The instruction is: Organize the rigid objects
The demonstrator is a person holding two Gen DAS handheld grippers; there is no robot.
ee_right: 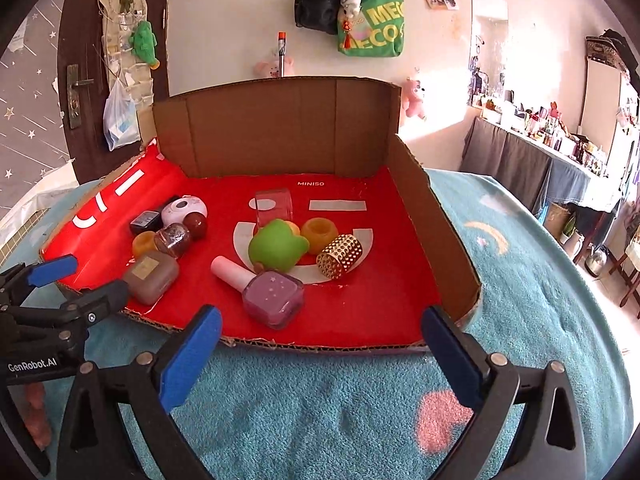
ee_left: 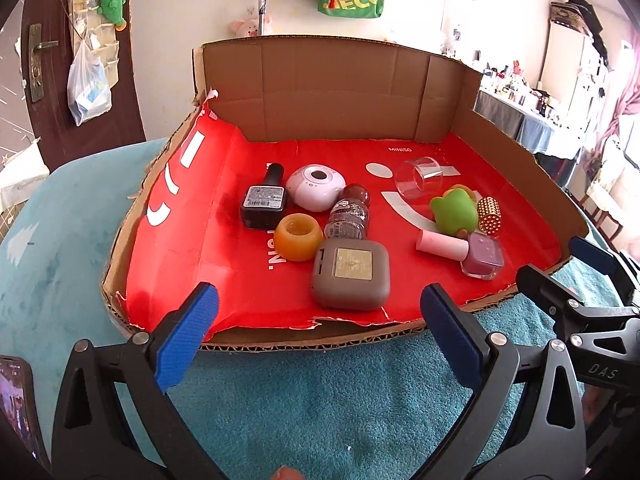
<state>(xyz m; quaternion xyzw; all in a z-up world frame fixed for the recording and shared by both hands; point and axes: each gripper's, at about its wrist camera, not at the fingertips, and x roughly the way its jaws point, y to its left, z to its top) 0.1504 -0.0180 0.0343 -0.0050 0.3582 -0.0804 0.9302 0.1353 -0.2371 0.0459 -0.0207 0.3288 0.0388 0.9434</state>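
A cut-open cardboard box (ee_left: 332, 80) with a red floor (ee_right: 360, 312) lies on a teal blanket. On the floor lie a grey square case (ee_left: 351, 274), an orange ring (ee_left: 298, 237), a black bottle (ee_left: 265, 201), a white round device (ee_left: 316, 187), a glitter bottle with a brown cap (ee_left: 348, 216), a green toy (ee_left: 456, 211), a gold studded cylinder (ee_left: 489, 214), a pink nail polish bottle (ee_left: 464, 250) and a clear cup (ee_left: 418, 180). My left gripper (ee_left: 320, 316) is open at the box's near edge, before the grey case. My right gripper (ee_right: 320, 338) is open before the nail polish (ee_right: 264, 286).
The teal blanket (ee_right: 540, 280) covers the surface around the box. A dark door (ee_left: 60, 60) with a hanging plastic bag stands at the left. A cluttered shelf (ee_right: 560, 140) runs along the right wall. A phone (ee_left: 16, 408) lies at the lower left.
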